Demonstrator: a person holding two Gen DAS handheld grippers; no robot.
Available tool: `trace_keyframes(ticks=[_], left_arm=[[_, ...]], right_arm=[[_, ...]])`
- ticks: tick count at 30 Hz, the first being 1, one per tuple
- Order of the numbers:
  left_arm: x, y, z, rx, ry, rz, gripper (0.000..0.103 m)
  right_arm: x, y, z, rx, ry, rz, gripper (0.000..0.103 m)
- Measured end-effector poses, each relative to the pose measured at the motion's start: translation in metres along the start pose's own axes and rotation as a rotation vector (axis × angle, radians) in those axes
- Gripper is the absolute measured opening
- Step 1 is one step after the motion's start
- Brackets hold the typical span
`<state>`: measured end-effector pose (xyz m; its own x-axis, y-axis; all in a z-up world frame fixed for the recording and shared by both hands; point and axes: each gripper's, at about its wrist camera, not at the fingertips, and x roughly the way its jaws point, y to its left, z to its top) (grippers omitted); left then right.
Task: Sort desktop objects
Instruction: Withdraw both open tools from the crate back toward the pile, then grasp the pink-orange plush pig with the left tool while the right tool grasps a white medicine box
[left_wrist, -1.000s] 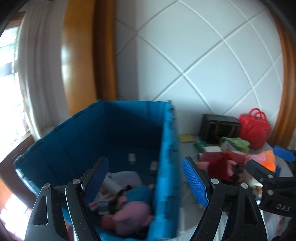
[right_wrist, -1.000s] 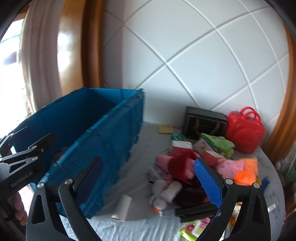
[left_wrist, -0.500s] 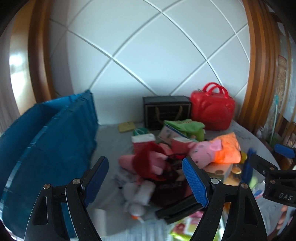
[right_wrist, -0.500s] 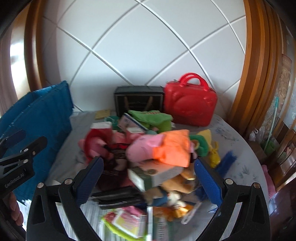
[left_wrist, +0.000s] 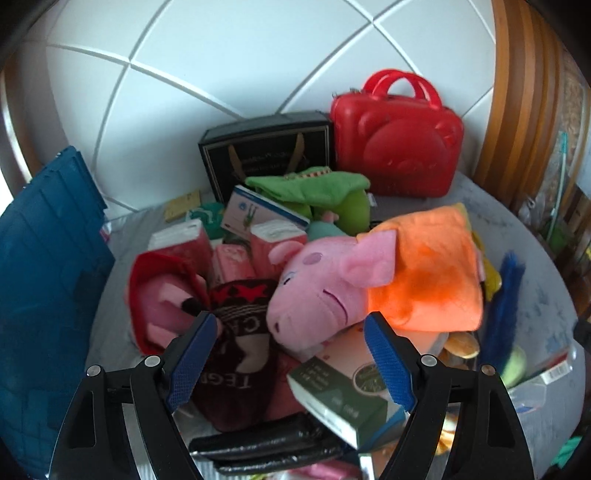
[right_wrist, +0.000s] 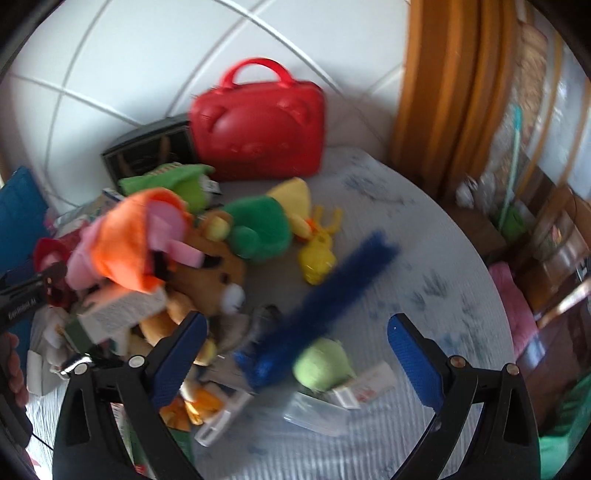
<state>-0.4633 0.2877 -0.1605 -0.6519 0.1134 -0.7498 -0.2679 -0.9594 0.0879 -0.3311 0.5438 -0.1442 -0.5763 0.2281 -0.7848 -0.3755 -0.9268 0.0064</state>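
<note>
A heap of toys and boxes covers the grey table (left_wrist: 535, 295). My left gripper (left_wrist: 291, 354) hangs open above it, over a pink pig plush (left_wrist: 317, 288) in an orange dress (left_wrist: 424, 273), a dark red knit item (left_wrist: 240, 354) and a green box (left_wrist: 340, 398). Nothing sits between its blue pads. My right gripper (right_wrist: 295, 358) is open too, above a fuzzy dark blue toy (right_wrist: 332, 291) and a light green plush (right_wrist: 325, 363). The pig plush (right_wrist: 122, 247) lies to its left, beside a brown plush (right_wrist: 210, 280) and a yellow duck (right_wrist: 317, 254).
A blue crate (left_wrist: 40, 295) stands at the left. A red case (left_wrist: 399, 133) and a black box (left_wrist: 266, 155) stand against the white wall. A green plush (left_wrist: 314, 188) tops the heap. Wooden furniture (right_wrist: 554, 258) lies past the table's right edge. A hand (right_wrist: 11, 369) holds the other gripper.
Both grippers swung right and down, away from the blue crate and over the heap of toys. Both stayed open and hold nothing.
</note>
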Motion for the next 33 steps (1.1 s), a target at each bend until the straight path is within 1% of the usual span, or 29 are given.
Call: trace_keyframes(ticks=[4,8,13,15,21,23,24,25,26,27,28,30,31,33], left_arm=[[0.02,-0.004,0.001,0.012,0.018,-0.018,0.082],[0.032,-0.008,0.0,0.058,0.025,-0.064,0.082],[0.045,-0.011,-0.001,0.13,0.032,-0.131,0.082],[0.052,-0.014,0.0,0.152,0.039,-0.146,0.083],[0.076,-0.021,0.002,0.193,0.046,-0.155,0.085],[0.082,-0.023,0.002,0.196,0.042,-0.163,0.083],[0.083,-0.024,0.002,0.197,0.035,-0.166,0.08],[0.084,-0.024,0.002,0.197,0.03,-0.168,0.074],[0.085,-0.025,0.002,0.194,0.031,-0.17,0.066],[0.086,-0.025,0.002,0.19,0.032,-0.172,0.062],[0.086,-0.025,0.002,0.187,0.033,-0.173,0.061],[0.086,-0.024,0.001,0.183,0.033,-0.172,0.057],[0.085,-0.024,0.0,0.182,0.033,-0.172,0.056],[0.085,-0.024,-0.001,0.179,0.033,-0.17,0.051]], right_arm=[[0.012,-0.031,-0.022,0.065,0.058,-0.056,0.1],[0.014,-0.049,-0.039,0.131,0.073,-0.089,0.1],[0.018,-0.05,-0.053,0.21,0.088,-0.097,0.1],[0.022,-0.046,-0.057,0.231,0.096,-0.121,0.1],[0.037,-0.041,-0.066,0.306,0.119,-0.143,0.1],[0.045,-0.041,-0.067,0.319,0.13,-0.141,0.099],[0.049,-0.041,-0.068,0.325,0.134,-0.14,0.091],[0.053,-0.041,-0.068,0.332,0.138,-0.14,0.075],[0.057,-0.042,-0.069,0.338,0.146,-0.137,0.064],[0.061,-0.043,-0.07,0.343,0.157,-0.135,0.044],[0.065,-0.044,-0.071,0.347,0.167,-0.133,0.038],[0.071,-0.046,-0.072,0.346,0.184,-0.136,0.036],[0.072,-0.047,-0.073,0.343,0.184,-0.14,0.035],[0.073,-0.047,-0.072,0.335,0.181,-0.147,0.034]])
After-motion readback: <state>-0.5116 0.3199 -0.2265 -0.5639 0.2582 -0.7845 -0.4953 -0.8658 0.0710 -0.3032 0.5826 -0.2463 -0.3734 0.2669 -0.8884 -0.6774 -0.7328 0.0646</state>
